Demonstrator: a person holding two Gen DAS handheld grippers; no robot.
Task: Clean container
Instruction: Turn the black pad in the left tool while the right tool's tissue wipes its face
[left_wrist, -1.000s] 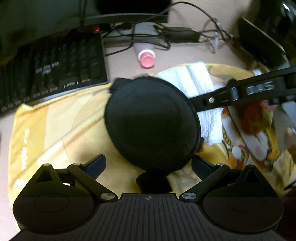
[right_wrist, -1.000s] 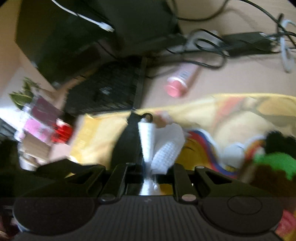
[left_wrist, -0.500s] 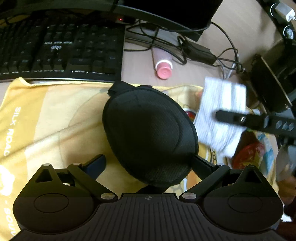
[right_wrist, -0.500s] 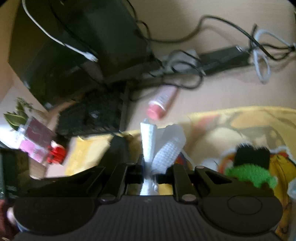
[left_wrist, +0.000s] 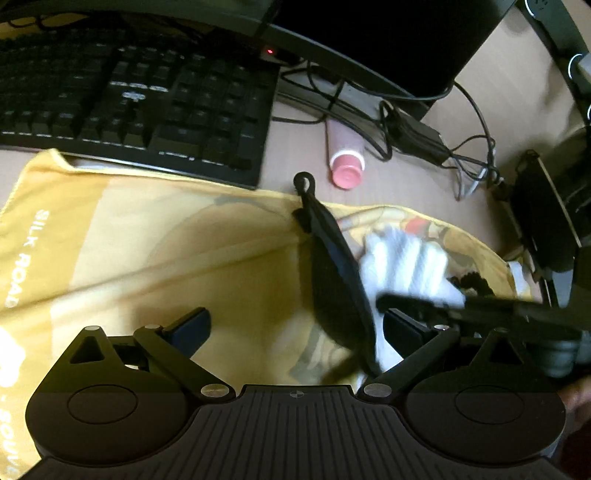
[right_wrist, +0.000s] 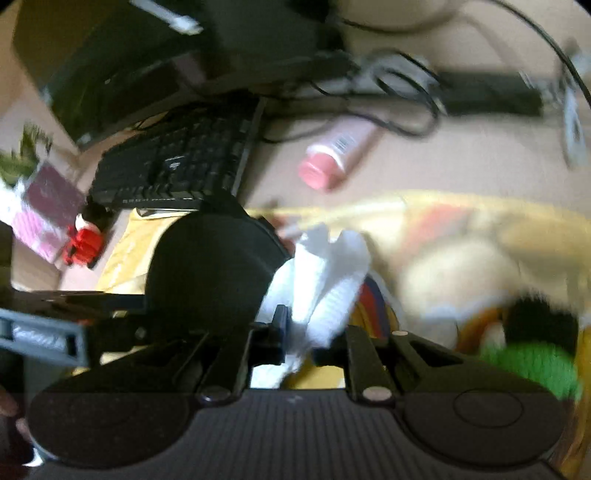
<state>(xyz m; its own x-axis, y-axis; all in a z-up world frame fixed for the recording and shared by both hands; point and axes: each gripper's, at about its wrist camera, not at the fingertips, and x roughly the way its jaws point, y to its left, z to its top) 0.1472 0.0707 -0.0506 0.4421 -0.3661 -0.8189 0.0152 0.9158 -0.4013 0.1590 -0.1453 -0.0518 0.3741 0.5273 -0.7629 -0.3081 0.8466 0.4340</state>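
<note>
A black round zip case (left_wrist: 340, 280) stands on edge on the yellow cloth (left_wrist: 129, 258). It sits between my left gripper's (left_wrist: 295, 326) wide-apart fingers, close to the right finger (left_wrist: 402, 328) and clear of the left one. My left gripper is open. My right gripper (right_wrist: 301, 339) is shut on a white paper tissue (right_wrist: 325, 280). In the right wrist view the case (right_wrist: 207, 266) rises as a dark dome just left of the tissue. In the left wrist view the tissue (left_wrist: 406, 266) lies against the case's right face, with the right gripper (left_wrist: 424, 304) reaching in from the right.
A black keyboard (left_wrist: 129, 96) lies behind the cloth, under a monitor stand. A pink-capped tube (left_wrist: 347, 166) and tangled cables (left_wrist: 417, 129) lie on the desk beyond. A green and black fuzzy item (right_wrist: 532, 354) sits on the cloth at right. A red object (right_wrist: 83, 243) stands at far left.
The case has tipped from lying flat to standing on edge. The right gripper has brought the tissue in against the case's right side.
</note>
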